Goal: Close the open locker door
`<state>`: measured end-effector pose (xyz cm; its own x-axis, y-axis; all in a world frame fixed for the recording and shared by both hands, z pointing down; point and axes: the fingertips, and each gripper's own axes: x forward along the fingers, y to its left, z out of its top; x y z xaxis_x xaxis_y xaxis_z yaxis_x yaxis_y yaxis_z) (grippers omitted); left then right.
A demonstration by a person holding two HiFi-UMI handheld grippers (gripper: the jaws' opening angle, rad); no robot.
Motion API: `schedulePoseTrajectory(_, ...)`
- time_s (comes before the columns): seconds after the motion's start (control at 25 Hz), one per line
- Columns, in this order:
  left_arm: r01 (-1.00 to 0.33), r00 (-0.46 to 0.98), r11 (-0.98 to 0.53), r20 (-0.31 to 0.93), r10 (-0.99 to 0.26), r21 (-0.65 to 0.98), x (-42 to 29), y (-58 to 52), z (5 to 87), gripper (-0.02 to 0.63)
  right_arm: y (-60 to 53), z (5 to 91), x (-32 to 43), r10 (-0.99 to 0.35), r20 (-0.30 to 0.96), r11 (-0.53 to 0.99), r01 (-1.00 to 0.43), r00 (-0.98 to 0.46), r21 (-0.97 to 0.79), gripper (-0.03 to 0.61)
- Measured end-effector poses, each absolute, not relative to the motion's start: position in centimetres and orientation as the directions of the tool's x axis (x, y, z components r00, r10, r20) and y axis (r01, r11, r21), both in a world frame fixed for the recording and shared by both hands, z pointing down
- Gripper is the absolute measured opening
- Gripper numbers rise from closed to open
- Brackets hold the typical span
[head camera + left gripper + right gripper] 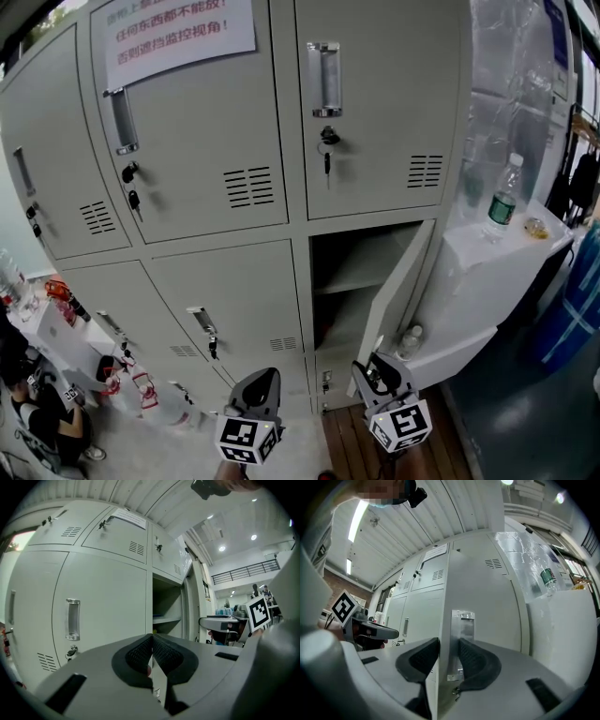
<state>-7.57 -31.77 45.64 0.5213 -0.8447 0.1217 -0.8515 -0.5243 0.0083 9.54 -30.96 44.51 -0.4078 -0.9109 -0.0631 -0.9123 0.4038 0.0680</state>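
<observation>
Locker door [403, 286] stands ajar on the lower right compartment. Your right gripper [449, 645] pinches its free edge beside the handle [463, 629]; push gently along the hinge arc, without twisting. Left gripper [152, 643] is pressed together, empty.

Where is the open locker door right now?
Head view, lower right: the open locker door swings out right of its open compartment, beside the white ledge, its edge between the right hand-held gripper jaws.
</observation>
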Motion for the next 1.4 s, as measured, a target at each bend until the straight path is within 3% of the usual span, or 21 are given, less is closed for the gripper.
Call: schedulePoseTrajectory(1.4,-0.905,0.424,-0.422,0.145,-0.894,0.049,-11.6,-38.4,47.4,0.021,-40.7,44.3,3.6,-0.870,-0.057,0.487,-0.872,-0.489,0.055,0.119)
